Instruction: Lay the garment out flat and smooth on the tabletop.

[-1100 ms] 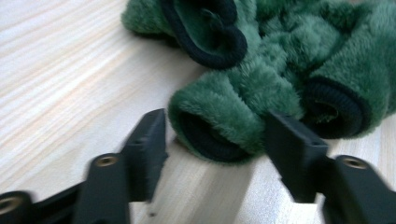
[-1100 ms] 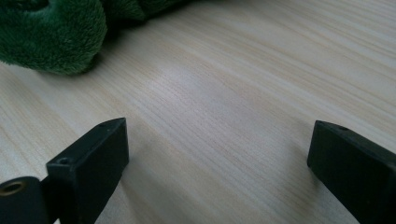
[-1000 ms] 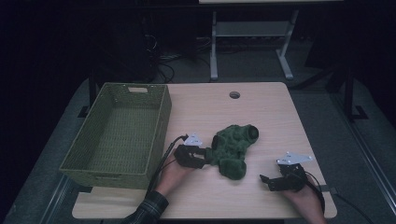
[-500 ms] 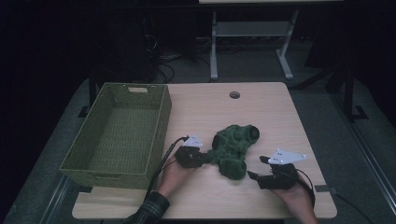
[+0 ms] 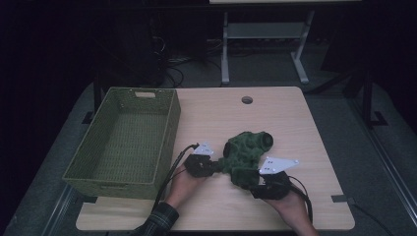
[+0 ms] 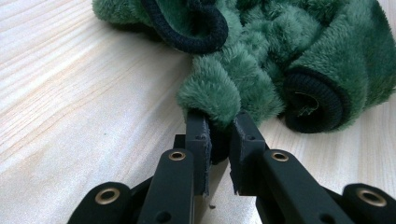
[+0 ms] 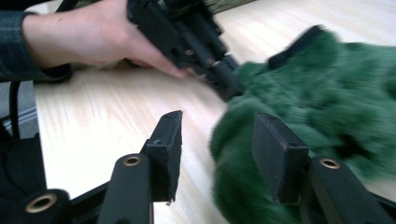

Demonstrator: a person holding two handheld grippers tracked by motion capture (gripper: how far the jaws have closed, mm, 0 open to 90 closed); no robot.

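Left gripper point(image 6: 219, 135) clamped on green fleece garment point(image 5: 248, 150); right gripper point(image 7: 217, 154) closing, unclenched, around its near edge. Wicker basket point(image 5: 167, 142) left, holding nothing.

Garment point(image 6: 261, 60): green cloth, deep fuzzy pile, matt; cuffs point(image 6: 322, 100) of black ribbed knit. Table point(image 5: 275, 115): pale wood-grain top, smooth, faint sheen. Basket point(image 5: 123, 142): green woven weave, rough, matt. Left gripper point(image 6: 219, 135): matt black plastic, brass-coloured metal rivets. Sleeve point(image 5: 162, 221): checked cloth.

Dark green fleece garment point(image 5: 246, 152), black-trimmed
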